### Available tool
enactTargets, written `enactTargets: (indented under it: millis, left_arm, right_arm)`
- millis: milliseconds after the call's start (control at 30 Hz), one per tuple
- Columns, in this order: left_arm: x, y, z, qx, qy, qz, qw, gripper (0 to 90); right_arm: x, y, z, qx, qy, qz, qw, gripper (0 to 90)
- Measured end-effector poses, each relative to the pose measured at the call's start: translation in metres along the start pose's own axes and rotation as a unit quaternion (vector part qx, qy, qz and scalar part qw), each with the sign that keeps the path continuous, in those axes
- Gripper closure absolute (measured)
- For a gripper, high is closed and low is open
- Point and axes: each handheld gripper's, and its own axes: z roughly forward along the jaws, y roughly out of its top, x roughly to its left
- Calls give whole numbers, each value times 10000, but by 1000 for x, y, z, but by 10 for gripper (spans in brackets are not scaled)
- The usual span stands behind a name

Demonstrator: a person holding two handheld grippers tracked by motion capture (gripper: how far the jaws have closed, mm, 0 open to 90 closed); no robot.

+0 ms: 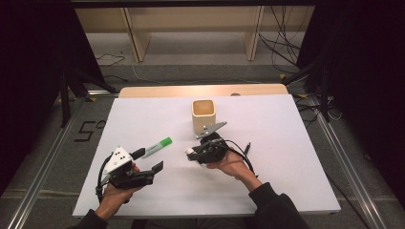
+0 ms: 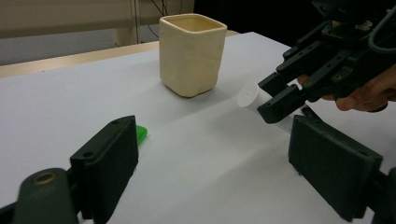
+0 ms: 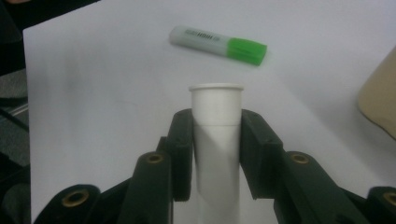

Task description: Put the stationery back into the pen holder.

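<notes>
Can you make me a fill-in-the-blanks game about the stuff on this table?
1. The right gripper is shut on a white ____.
2. The highlighter lying on the white board has a ____ cap.
3. The cream cup stands ____, its opening facing up.
4. The left gripper has its jaws ____, with nothing between them.

Missing words: tube; green; upright; open

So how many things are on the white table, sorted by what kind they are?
Markers: 2, a green-capped highlighter lying loose and a white marker clamped in the right gripper
Cups: 1, the cream cup
Grippers: 2, counting the open left gripper
Total: 5
</notes>
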Motion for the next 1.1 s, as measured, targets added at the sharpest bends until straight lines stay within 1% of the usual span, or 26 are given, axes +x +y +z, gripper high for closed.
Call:
enactTargets:
  millis: [67, 167, 233, 333, 533, 700, 933, 1100]
  left_arm:
    - [0, 0, 0, 0, 4, -1, 10000, 154]
    - [0, 0, 0, 3, 3, -5, 10000, 154]
    - [0, 0, 0, 2, 4, -6, 10000, 154]
    - [0, 0, 0, 6, 5, -4, 10000, 154]
    - [0, 0, 0, 9, 6, -2, 10000, 154]
    - [0, 0, 0, 20, 7, 0, 10000, 154]
    - [1, -1, 1, 19, 9, -22, 10000, 154]
    - [1, -1, 1, 30, 16, -29, 10000, 154]
  right_arm:
    - [-2, 0, -1, -99, -16, 82, 9999, 677]
    - [-4, 0, -3, -250, -98, 191, 9995, 677]
    - [-7, -1, -5, -357, -124, 301, 9988, 677]
    - [-10, -1, -9, -488, -210, 372, 9979, 677]
    - [-14, -1, -15, -750, -315, 551, 9952, 677]
    - [-17, -1, -19, -911, -405, 682, 9927, 677]
    - [-22, -2, -25, -1169, -556, 799, 9884, 677]
    - [-25, -2, -27, -1270, -657, 858, 9860, 677]
